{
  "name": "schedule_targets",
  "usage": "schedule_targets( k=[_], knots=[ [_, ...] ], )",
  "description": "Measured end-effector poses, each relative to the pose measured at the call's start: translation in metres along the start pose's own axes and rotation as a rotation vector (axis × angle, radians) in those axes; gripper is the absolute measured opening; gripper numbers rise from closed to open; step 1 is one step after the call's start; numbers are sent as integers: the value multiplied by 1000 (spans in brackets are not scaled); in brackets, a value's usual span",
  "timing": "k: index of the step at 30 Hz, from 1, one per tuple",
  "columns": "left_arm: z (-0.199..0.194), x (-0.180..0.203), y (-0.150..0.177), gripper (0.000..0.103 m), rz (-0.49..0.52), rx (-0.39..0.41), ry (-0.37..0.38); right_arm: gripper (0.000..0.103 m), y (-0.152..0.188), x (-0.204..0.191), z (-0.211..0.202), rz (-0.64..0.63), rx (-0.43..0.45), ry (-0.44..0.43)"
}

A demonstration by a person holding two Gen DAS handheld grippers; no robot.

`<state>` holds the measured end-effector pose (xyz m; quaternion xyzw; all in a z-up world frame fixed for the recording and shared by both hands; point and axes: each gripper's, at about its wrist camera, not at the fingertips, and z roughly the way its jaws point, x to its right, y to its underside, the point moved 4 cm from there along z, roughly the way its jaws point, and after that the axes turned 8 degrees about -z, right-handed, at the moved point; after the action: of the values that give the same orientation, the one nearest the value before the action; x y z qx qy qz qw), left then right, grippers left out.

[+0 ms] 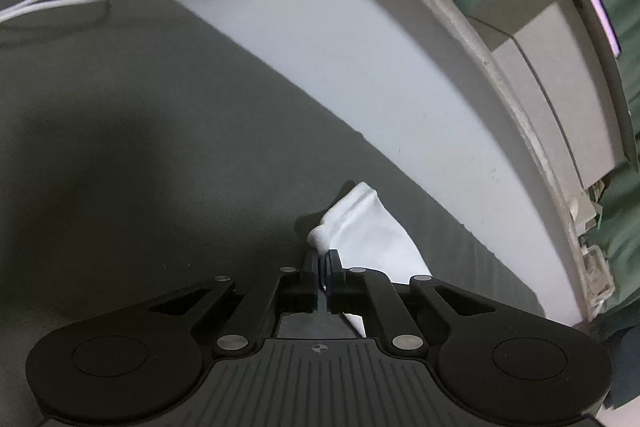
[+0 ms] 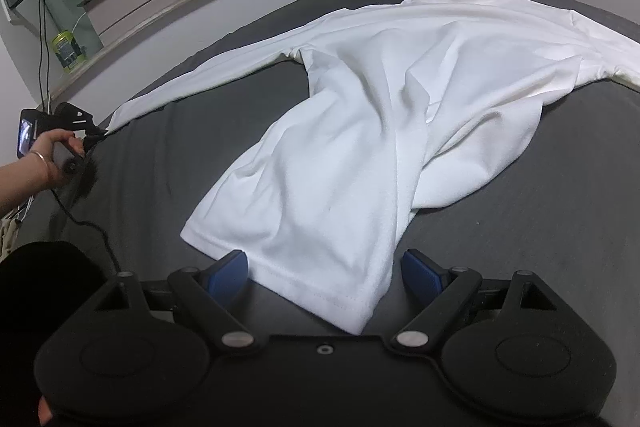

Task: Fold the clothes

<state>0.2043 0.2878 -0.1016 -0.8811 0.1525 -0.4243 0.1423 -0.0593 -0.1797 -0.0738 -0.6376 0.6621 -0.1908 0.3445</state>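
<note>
We had the left gripper [image 1: 323, 273] clamped on the shirt's [image 2: 360, 131] cuff [image 1: 348, 215] at the bed's [image 2: 540, 207] far left, the right gripper [image 2: 324, 271] gaping around the near hem [image 2: 320, 291].

Dark grey bed surface [image 2: 540, 187], white long-sleeved shirt [image 2: 360, 147] spread rumpled across it, black cable [image 2: 98, 231] trailing

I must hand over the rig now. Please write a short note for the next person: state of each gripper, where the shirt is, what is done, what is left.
Left gripper: shut on the sleeve cuff, pulled out to the side.
Right gripper: open, jaws on either side of the hem, nothing gripped.
White shirt: lies wrinkled on the dark bed, body twisted.
Done: no fold visible.
Left: flatten it, fold sleeves and body.
</note>
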Motion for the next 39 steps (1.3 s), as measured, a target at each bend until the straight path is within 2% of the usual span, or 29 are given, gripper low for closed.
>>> schedule_targets(
  k=[2, 5, 12, 14, 16, 18, 21, 23, 25, 28, 30, 33, 36, 37, 38, 39],
  knots=[
    [-1, 0, -6, 4, -15, -37, -15, 84, 1, -1, 0, -12, 1, -4],
    [-7, 15, -3, 7, 35, -52, -42, 84, 1, -3, 0, -34, -4, -6],
    [-60, 93, 70, 8, 555, -207, 197, 84, -9, 4, -11, -23, 15, 17],
    [-81, 115, 111, 8, 729, -302, 286, 84, -15, 13, -18, 9, 29, 28],
    [-100, 130, 157, 8, 856, -432, 355, 84, -20, 26, -26, 69, 48, 30],
    [-118, 132, 199, 8, 918, -575, 386, 84, -23, 39, -32, 131, 58, 34],
    [-131, 125, 245, 8, 991, -715, 366, 84, -21, 44, -32, 154, 43, 29],
    [-136, 118, 267, 8, 1054, -770, 336, 84, -19, 39, -29, 140, 28, 16],
    [-158, 88, 283, 8, 1073, -812, 317, 84, -18, 31, -28, 113, 16, -6],
    [-175, 70, 291, 8, 1056, -813, 283, 84, -17, 14, -26, 13, 3, -24],
    [-178, 67, 287, 8, 1005, -781, 286, 84, -16, -9, -28, -175, 26, 47],
    [-181, 63, 282, 8, 927, -732, 291, 84, -6, -55, -29, -553, 109, 157],
    [-185, 59, 277, 8, 850, -683, 295, 83, 11, -93, -20, -854, 238, 178],
    [-186, 58, 275, 8, 825, -666, 296, 82, 15, -102, -10, -917, 248, 189],
    [-187, 57, 273, 8, 799, -650, 297, 74, 19, -110, 1, -976, 254, 200],
    [-188, 55, 271, 8, 773, -633, 298, 60, 22, -114, 13, -989, 234, 210]
  ],
)
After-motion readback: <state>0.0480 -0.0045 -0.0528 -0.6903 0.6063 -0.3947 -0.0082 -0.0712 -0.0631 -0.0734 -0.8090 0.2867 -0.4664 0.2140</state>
